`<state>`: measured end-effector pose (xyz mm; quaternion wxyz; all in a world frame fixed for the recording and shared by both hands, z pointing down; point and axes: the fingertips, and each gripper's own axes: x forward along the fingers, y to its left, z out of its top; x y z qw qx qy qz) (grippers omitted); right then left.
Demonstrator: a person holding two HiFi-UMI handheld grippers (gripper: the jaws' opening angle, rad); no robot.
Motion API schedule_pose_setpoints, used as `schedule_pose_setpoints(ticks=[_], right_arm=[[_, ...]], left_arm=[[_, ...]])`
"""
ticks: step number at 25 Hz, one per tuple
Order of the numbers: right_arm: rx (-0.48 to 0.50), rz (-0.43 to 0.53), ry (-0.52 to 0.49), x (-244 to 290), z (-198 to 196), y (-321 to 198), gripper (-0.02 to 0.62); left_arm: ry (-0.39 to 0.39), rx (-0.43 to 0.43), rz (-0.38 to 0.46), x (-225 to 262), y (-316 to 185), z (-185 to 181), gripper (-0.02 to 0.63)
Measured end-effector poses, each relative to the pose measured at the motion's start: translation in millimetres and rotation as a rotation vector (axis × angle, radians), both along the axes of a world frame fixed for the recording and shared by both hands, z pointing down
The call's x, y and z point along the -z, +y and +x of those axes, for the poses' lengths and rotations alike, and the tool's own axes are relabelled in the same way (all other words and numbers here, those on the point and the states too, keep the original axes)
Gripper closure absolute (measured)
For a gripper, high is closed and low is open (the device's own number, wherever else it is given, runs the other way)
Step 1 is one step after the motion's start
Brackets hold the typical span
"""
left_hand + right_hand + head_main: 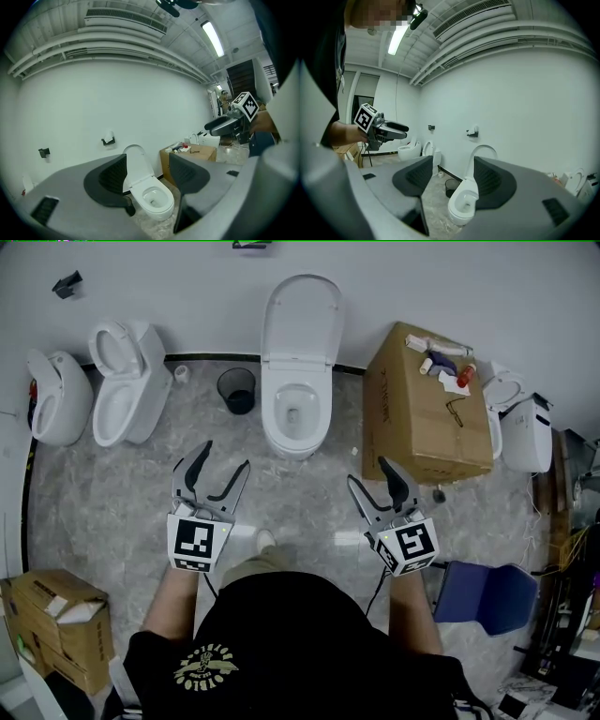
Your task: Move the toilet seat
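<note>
A white toilet (pixel 295 418) stands against the far wall with its seat and lid (pixel 300 320) raised upright. My left gripper (pixel 226 454) is open, held above the floor in front of the bowl and to its left. My right gripper (pixel 367 471) is also open, in front and to its right. Neither touches the toilet. In the left gripper view the bowl (pixel 153 200) and raised lid (pixel 136 164) show between the open jaws of the left gripper (pixel 149 180). The right gripper view frames the bowl (pixel 461 206) the same way, between the jaws of the right gripper (pixel 450 180).
A black bin (pixel 236 390) sits left of the toilet. A large cardboard box (pixel 412 427) with bottles on top stands to its right. Two more toilets (pixel 127 381) line the left wall and another (pixel 520 427) is at the far right. Cardboard boxes (pixel 56 615) are at lower left.
</note>
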<state>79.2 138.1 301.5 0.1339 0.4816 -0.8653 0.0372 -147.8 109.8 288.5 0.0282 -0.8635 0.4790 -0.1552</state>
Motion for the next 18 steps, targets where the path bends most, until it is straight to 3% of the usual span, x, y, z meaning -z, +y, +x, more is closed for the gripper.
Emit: schedule_pose_setpoints(ticks=[12,18], right_arm=[[-0.020,0.022,0.031,9,-45,-39,0.331],[-0.047,0.002,0.042,4,-36,-39,0.331]], left_arm=[[-0.003,-0.023,0.037,7,-57,-44,0.331],[0.010,-0.053,0.016,0,-64,-35,0.331]])
